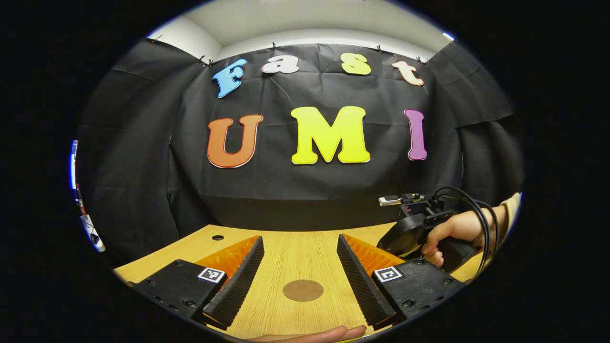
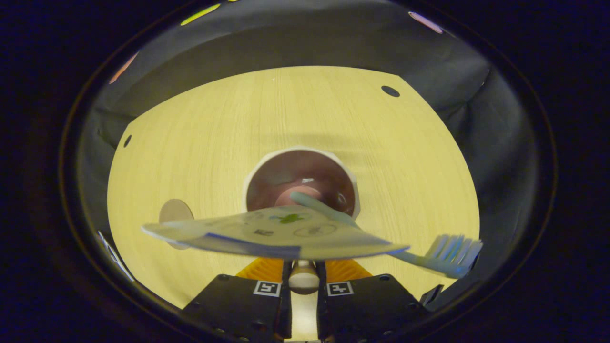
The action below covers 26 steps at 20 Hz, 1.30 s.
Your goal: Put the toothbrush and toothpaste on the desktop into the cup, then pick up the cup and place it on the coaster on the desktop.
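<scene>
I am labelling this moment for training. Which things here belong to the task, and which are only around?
Task things:
toothpaste, held by right gripper
toothbrush, handle in cup
coaster
left gripper, open

Only around:
desktop
hand

The cup [image 2: 301, 180] stands upright on the pale wooden table [image 2: 214, 133], near its middle in the right gripper view; it has a white rim and a dark reddish inside. The toothbrush [image 2: 381, 240] leans in it, handle end down inside the cup, its pale blue-green handle slanting out over the rim and the bristled head up in the air. The toothpaste [image 2: 271, 232], a flat white tube with a blue edge, is held level above the cup's near rim. The coaster [image 1: 303, 290], a flat brown disc, lies on the table well apart from the cup.
</scene>
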Available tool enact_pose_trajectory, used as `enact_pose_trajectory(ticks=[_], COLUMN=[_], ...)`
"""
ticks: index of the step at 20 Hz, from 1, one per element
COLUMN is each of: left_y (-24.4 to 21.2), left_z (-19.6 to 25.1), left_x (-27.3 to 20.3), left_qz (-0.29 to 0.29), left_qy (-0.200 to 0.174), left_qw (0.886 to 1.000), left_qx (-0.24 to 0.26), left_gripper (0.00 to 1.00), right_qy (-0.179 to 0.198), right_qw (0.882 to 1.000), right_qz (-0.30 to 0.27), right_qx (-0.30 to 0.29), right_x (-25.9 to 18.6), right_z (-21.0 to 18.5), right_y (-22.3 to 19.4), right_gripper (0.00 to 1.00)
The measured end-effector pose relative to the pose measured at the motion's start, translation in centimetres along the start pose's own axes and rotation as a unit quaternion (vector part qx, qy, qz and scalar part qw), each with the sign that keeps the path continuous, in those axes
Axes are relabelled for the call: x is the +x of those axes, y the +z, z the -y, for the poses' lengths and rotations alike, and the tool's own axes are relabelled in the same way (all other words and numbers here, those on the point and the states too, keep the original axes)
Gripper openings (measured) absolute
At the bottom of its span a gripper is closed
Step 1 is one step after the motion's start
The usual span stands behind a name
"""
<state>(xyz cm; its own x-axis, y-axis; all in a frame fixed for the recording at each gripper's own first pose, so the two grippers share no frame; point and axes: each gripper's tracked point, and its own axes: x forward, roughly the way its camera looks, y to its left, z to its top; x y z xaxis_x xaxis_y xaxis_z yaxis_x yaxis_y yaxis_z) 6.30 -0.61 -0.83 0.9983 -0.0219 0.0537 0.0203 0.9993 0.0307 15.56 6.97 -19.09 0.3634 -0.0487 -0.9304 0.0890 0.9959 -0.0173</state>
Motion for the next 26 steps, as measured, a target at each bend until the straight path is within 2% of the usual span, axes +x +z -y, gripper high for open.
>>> enact_pose_trajectory(ticks=[4, 8, 13, 17, 26], left_y=[0.0, -0.1, 1.2, 2.2, 2.9], left_z=[-0.8, -1.5, -3.7, -6.1, -9.9], left_x=[0.1, -0.1, -1.0, -1.7, -3.3], left_qz=[-0.001, -0.009, 0.01, 0.028, 0.018], left_qy=[0.009, 0.012, 0.023, 0.048, 0.098], left_qw=[1.0, 1.0, 0.999, 0.998, 0.993], left_qx=[0.001, 0.0, 0.019, 0.038, 0.067], left_gripper=[0.97, 0.98, 0.98, 0.97, 0.99], right_qy=[0.002, 0.02, 0.044, 0.061, 0.089], right_qw=[0.999, 0.998, 0.996, 0.992, 0.982], right_qz=[0.025, 0.021, 0.022, 0.023, 0.017], right_qx=[-0.021, -0.046, -0.079, -0.108, -0.168], right_x=[-1.0, -1.3, -1.2, -1.1, -0.9], right_z=[0.1, -1.1, -4.9, -8.3, -14.8], right_y=[0.5, 0.1, -0.2, -0.6, -2.5], right_gripper=[0.2, 0.2, 0.2, 0.2, 0.2])
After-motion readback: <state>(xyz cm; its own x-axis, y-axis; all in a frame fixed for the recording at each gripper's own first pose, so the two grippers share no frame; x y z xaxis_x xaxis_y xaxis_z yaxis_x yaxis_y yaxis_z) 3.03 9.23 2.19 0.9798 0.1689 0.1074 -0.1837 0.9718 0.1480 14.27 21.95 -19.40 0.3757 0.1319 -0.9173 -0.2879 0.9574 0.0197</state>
